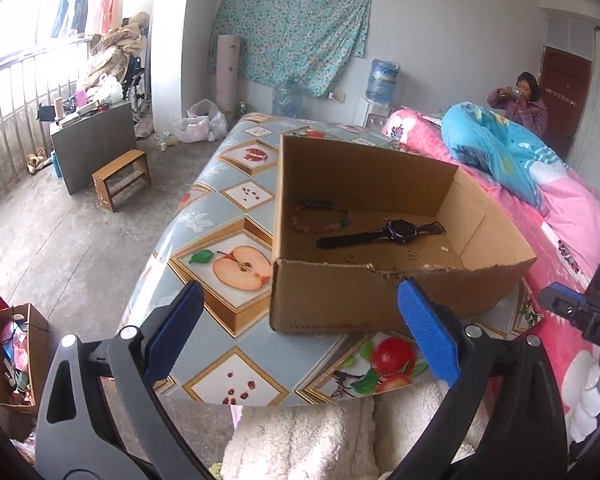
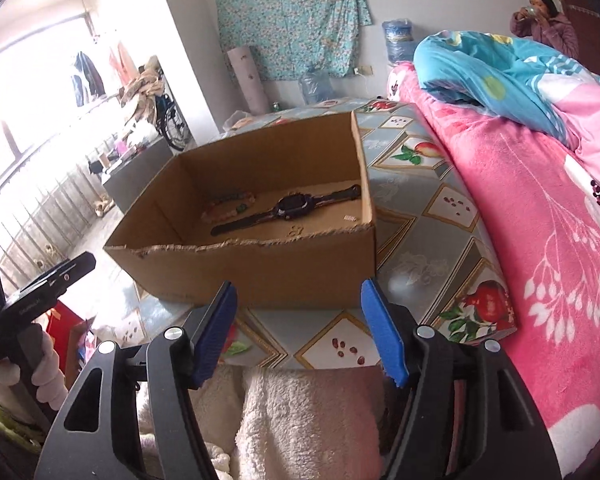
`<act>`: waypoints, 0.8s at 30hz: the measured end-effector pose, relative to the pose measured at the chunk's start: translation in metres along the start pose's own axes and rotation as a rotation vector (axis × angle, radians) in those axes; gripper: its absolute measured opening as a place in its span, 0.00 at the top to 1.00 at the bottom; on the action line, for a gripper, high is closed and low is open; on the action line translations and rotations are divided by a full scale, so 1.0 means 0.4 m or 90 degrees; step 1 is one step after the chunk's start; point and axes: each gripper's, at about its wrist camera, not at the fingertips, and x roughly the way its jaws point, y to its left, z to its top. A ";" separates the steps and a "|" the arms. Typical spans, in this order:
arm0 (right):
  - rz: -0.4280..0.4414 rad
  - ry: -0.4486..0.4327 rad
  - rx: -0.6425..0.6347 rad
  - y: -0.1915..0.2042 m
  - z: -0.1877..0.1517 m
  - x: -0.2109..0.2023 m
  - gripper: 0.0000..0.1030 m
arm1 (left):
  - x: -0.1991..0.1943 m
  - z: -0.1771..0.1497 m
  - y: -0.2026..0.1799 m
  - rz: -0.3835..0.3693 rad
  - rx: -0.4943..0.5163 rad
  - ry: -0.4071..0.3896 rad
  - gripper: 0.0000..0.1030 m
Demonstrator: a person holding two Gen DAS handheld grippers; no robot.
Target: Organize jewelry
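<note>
An open cardboard box (image 1: 340, 300) (image 2: 260, 264) stands on a table (image 1: 228, 200) (image 2: 420, 216) covered with a fruit-print cloth. Inside lie a black watch (image 1: 384, 233) (image 2: 288, 207), a beaded bracelet (image 1: 320, 216) (image 2: 228, 206) and small gold rings (image 1: 351, 257) (image 2: 294, 231). My left gripper (image 1: 300, 320) hovers open before the box's near wall, nothing between its blue pads (image 1: 428, 328). My right gripper (image 2: 298, 320) is also open and empty, just short of the box. Each gripper shows at the edge of the other's view.
A pink floral blanket (image 2: 540, 240) and a blue quilt (image 1: 496, 148) lie on the bed to the right. A person (image 1: 520, 100) stands at the far right by a door. A wooden stool (image 1: 120, 178) and grey cabinet (image 1: 92, 144) stand on the floor left. White fleece (image 1: 300, 440) lies below.
</note>
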 end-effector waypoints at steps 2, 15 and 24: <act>0.005 0.022 -0.008 0.019 -0.015 0.026 0.39 | 0.013 -0.016 -0.019 -0.008 0.006 0.023 0.09; 0.007 0.096 -0.002 0.066 -0.017 0.127 0.39 | 0.062 -0.032 -0.094 -0.015 0.028 0.065 0.09; -0.005 0.116 0.006 0.059 -0.003 0.144 0.38 | 0.116 -0.019 -0.104 0.044 0.023 0.115 0.09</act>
